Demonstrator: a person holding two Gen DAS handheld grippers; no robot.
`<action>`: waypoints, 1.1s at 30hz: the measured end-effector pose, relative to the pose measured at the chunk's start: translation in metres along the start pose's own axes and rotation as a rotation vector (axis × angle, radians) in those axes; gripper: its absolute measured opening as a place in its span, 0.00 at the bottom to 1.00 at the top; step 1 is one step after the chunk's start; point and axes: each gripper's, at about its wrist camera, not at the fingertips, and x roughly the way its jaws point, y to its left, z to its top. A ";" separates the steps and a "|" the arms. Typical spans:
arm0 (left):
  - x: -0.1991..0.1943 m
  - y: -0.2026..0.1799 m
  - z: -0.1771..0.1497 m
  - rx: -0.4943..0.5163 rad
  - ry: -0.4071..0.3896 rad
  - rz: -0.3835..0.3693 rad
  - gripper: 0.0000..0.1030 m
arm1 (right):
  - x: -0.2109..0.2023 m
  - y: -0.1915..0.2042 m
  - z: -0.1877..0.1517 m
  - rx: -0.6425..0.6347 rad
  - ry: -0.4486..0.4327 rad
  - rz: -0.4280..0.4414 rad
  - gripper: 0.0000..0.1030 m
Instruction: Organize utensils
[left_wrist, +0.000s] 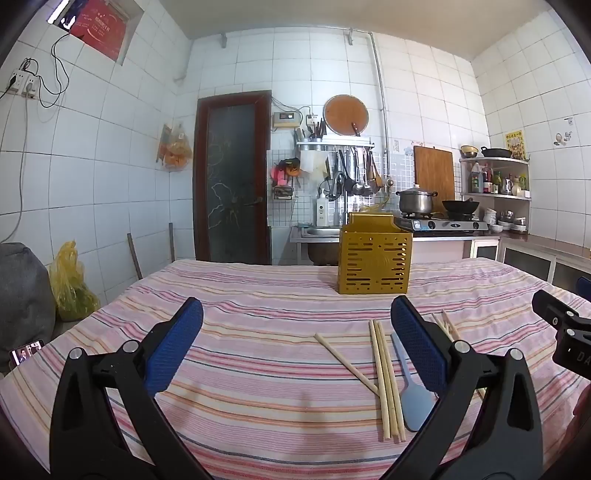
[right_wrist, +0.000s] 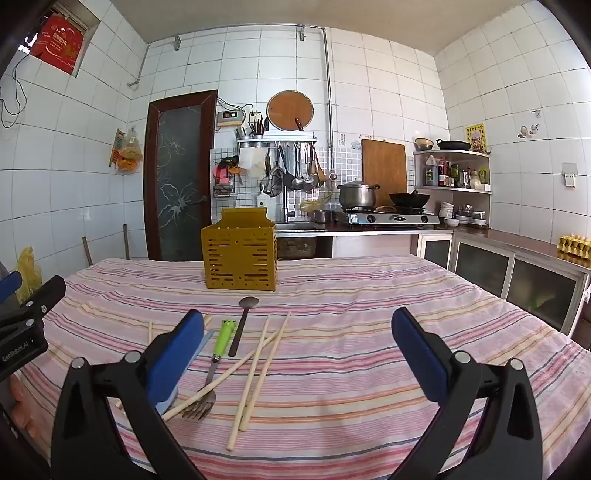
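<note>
Nothing was picked yet: both tools, left (left_wrist: 295, 343) and right (right_wrist: 297, 352), hovered wide and empty, chopsticks (right_wrist: 258, 373) just ahead, the holder (right_wrist: 240, 254) beyond, so closing on one utensil looked next.

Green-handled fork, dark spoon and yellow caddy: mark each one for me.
green-handled fork (right_wrist: 224, 331), right wrist view, on the green handle.
dark spoon (right_wrist: 248, 302), right wrist view, on the bowl.
yellow caddy (right_wrist: 240, 258), right wrist view, on the slotted front wall.

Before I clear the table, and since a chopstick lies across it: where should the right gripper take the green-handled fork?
Grip the fork by its green handle, from above, jaws across the width. That end lies bare on the cloth, while a chopstick crosses near the tines. The right gripper is open and empty.
</note>
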 end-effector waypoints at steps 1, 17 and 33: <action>0.000 0.000 0.000 0.002 0.001 0.000 0.95 | 0.000 0.000 0.000 0.000 0.002 0.000 0.96; -0.001 -0.001 0.000 0.008 -0.008 -0.001 0.95 | -0.001 -0.001 -0.002 0.004 -0.006 -0.001 0.96; -0.002 -0.001 0.003 0.002 -0.006 -0.005 0.95 | 0.000 -0.003 -0.002 0.008 -0.005 -0.009 0.96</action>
